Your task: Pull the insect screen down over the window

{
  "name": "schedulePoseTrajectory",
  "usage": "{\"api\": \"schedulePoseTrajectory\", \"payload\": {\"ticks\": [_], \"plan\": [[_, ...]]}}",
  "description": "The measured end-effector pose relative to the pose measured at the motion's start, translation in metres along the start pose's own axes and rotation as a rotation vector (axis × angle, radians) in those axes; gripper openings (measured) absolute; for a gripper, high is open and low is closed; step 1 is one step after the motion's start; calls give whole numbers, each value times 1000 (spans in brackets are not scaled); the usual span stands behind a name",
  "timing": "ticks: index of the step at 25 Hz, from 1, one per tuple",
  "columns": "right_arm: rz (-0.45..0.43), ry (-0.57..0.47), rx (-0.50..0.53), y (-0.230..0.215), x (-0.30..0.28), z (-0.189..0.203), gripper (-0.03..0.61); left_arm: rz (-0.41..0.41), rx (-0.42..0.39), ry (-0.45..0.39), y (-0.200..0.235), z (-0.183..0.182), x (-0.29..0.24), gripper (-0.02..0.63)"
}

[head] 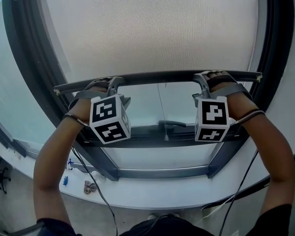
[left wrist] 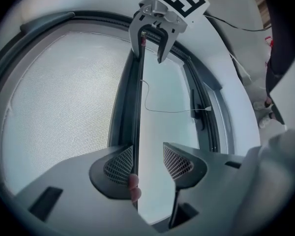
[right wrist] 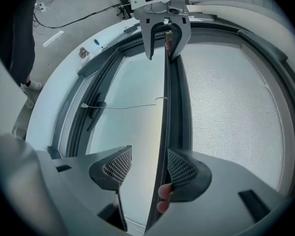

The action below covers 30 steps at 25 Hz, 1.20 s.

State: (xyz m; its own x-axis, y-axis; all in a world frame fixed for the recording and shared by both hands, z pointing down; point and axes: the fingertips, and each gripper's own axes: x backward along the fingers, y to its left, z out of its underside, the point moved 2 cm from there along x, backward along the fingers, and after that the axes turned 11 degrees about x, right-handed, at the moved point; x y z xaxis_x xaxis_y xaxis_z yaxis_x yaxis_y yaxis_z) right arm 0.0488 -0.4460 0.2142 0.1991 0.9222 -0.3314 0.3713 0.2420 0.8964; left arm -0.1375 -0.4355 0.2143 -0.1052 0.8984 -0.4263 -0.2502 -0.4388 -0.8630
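Observation:
The insect screen's pale mesh (head: pixel 152 28) covers the upper window. Its dark bottom bar (head: pixel 157 76) runs level above the bare glass. My left gripper (head: pixel 111 86) and right gripper (head: pixel 205 82) sit over the bar near its two ends. In the left gripper view the bar (left wrist: pixel 137 107) passes between the spread jaws of the left gripper (left wrist: pixel 147 163), against the left pad (left wrist: pixel 119 163). In the right gripper view the bar (right wrist: pixel 164 107) lies against the right pad (right wrist: pixel 183 170) of the right gripper (right wrist: pixel 150 170). Both are open. A fingertip (right wrist: pixel 164 196) shows behind the bar.
A thin pull cord (head: pixel 160 107) hangs from the bar towards the window handle (head: pixel 171 124). The dark window frame (head: pixel 162 172) stands above a white curved sill (head: pixel 152 193). Small items (head: pixel 90 186) and cables (head: pixel 96 181) lie at lower left.

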Motion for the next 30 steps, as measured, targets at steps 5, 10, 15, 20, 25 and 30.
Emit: {"api": "schedulePoseTrajectory", "payload": {"ticks": [5, 10, 15, 20, 25, 30], "plan": [[-4, -12, -26, 1, 0, -1, 229, 12, 25, -13, -1, 0, -1, 192], [-8, -19, -49, -6, 2, -2, 229, 26, 46, -18, 6, 1, 3, 190], [-59, -41, -45, 29, -9, -9, 229, 44, 41, 11, -25, 7, -14, 190], [-95, -58, -49, 72, -21, -22, 229, 78, 49, 24, -68, 19, -32, 190], [-100, -56, -64, 82, -26, -26, 229, 72, 36, 35, -79, 21, -38, 190], [-122, -53, -32, 104, -31, -32, 229, 128, 50, 38, -100, 27, -43, 190]]}}
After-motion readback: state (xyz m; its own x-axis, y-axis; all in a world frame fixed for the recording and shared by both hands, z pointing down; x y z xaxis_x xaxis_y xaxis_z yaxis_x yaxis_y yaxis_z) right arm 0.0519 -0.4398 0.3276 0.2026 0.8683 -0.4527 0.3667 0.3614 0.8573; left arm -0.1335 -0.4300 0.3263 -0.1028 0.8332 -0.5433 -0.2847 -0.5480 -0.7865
